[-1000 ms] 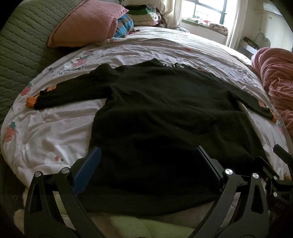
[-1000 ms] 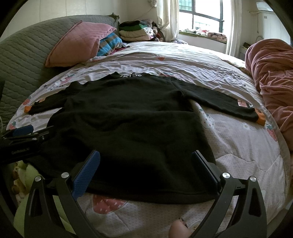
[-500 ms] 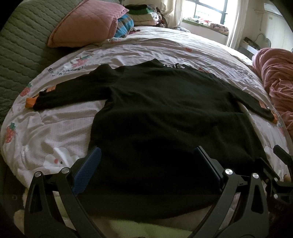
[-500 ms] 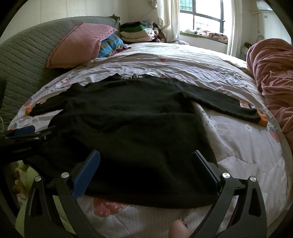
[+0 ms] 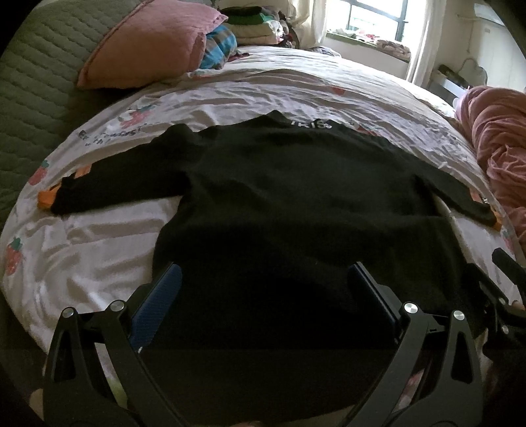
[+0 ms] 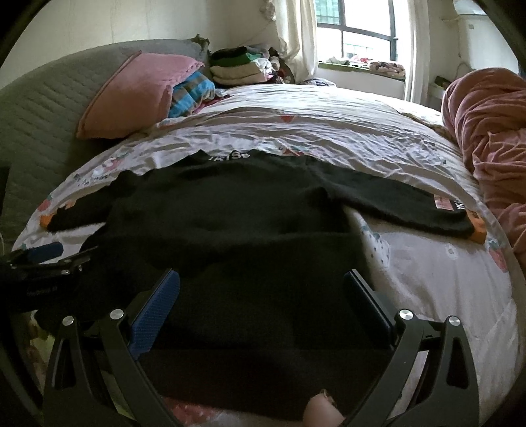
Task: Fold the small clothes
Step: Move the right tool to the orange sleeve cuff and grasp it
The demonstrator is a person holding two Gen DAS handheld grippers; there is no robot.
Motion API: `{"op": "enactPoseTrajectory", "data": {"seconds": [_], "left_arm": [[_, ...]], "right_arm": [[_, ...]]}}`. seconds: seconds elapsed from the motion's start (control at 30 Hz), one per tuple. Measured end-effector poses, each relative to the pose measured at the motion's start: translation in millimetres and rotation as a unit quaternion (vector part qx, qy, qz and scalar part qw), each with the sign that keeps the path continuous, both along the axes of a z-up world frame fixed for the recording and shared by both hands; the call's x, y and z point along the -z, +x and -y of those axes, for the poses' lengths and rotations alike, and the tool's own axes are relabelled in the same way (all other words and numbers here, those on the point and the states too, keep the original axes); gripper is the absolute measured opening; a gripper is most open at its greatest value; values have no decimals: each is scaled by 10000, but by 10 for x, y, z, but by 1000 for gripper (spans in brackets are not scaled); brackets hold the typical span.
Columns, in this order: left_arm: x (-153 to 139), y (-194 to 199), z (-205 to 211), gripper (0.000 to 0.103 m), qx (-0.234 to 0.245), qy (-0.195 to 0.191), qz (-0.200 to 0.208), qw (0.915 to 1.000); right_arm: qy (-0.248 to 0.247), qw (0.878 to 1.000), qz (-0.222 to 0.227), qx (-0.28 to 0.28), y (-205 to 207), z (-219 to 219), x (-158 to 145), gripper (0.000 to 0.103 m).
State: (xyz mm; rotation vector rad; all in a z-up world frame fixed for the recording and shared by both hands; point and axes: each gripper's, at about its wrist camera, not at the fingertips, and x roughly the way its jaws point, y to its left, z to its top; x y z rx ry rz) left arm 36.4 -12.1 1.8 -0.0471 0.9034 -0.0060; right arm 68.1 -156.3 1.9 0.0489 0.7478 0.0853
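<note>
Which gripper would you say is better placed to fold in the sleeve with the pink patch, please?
Right, probably. That sleeve stretches off to the right gripper's side, while the left gripper hovers open over the sweater's other half.

Each tool (image 5: 263, 295) is black, with silver screws, blue textured pads (image 6: 154, 312) and faint white lettering

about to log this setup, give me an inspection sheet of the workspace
surface: strawberry-print quilt, wrinkled
job's things: black sweater flat, both sleeves spread out, orange cuffs, neck away from the grippers
clutter: pink pillow; folded clothes stack; pink blanket
grippers: left gripper and right gripper open, low over the sweater's hem
cables: nothing seen
surroundings: grey-green headboard, window
</note>
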Motion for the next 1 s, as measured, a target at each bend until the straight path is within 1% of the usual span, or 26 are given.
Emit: {"op": "enactPoseTrajectory", "data": {"seconds": [0.13,0.27,0.43,0.63,0.8,1.0], "left_arm": [[-26,168,21,95,31,-27,-3,10000],[-69,339,55,95,48,-105,-4,9999],[-108,562,75,95,21,-164,9,9999],[-72,847,77,95,-19,-248,-98,9996],[12,1079,99,95,-81,-250,-218,9994],[102,1268,173,95,-22,-242,-312,9992]], "right_arm": [[45,10000,-29,16,154,43,-15,99],[244,9995,-193,26,325,124,4,99],[306,9991,-260,140,510,235,30,99],[388,9976,-288,505,740,511,70,99],[325,9950,-299,898,911,793,110,99],[301,9887,-409,1410,1091,1167,216,99]]}}
